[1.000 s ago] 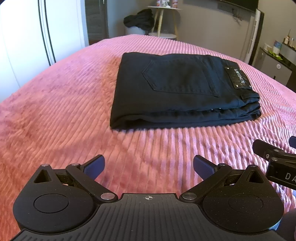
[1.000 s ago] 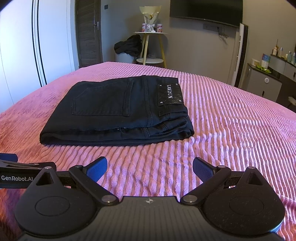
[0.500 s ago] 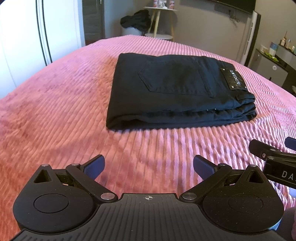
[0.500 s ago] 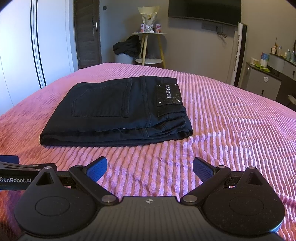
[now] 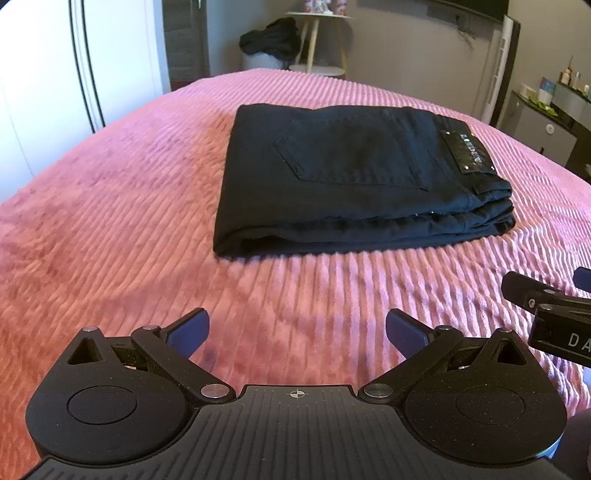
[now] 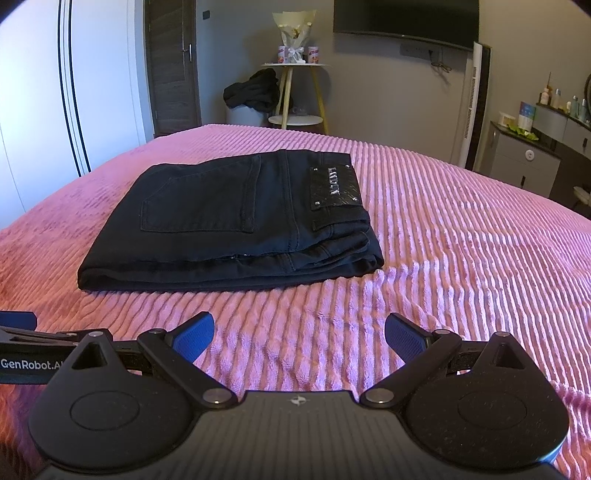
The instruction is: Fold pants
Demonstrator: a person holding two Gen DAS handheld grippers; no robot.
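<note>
Nearest in, the left gripper [image 5: 297, 330] hangs over the pink ribbed bedspread [image 5: 110, 229], fingers spread wide, nothing between them. The right gripper [image 6: 299, 334] is the same, blue pads apart. "GenRobot.AI" reads on the left tool's side in the right view. Beyond, well apart, the black pants [image 6: 236, 221] lie folded mid-bed, leather patch [image 6: 334, 184] up, lettering unreadable.

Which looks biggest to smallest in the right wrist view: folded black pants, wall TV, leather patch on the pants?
1. Folded black pants, though they lie nearer the camera.
2. Wall TV, far off and cut by the frame.
3. Leather patch.
</note>
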